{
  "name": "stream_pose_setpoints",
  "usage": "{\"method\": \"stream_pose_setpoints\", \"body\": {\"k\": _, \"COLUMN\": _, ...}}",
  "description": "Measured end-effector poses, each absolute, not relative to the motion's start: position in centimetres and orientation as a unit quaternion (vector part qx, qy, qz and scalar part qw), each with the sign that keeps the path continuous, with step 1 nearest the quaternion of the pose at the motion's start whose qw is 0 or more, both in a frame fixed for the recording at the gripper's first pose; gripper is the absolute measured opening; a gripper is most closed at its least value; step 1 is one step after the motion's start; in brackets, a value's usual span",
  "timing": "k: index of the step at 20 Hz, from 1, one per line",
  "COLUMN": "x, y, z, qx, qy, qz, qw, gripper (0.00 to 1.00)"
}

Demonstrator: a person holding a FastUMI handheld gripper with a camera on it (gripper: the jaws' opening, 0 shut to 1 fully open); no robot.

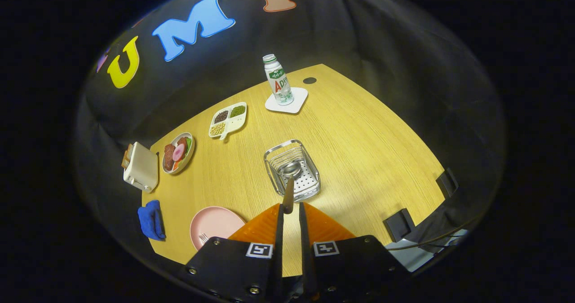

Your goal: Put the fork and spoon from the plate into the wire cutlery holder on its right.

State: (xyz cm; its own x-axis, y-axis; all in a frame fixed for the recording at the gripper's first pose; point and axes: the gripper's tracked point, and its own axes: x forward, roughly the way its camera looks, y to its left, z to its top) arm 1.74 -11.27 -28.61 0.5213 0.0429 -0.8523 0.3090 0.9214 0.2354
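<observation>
Fingers (291,213) clamped on spoon (289,177) handle, bowl already down inside wire cutlery holder (310,184) mid-counter, just needs release; fork (203,238) still on pink plate (215,220) by near-left counter (359,137) edge, so roughly half done.

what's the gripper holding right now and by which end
The gripper is shut on the spoon, gripping its handle end; the bowl hangs down inside the wire cutlery holder.
</observation>
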Motion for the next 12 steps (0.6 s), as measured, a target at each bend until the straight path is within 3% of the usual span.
{"method": "stream_pose_setpoints", "body": {"k": 12, "x": 2.0, "y": -8.9, "z": -27.3, "qx": 0.164, "qy": 0.452, "qz": -0.04, "qw": 0.876, "gripper": 0.18}}
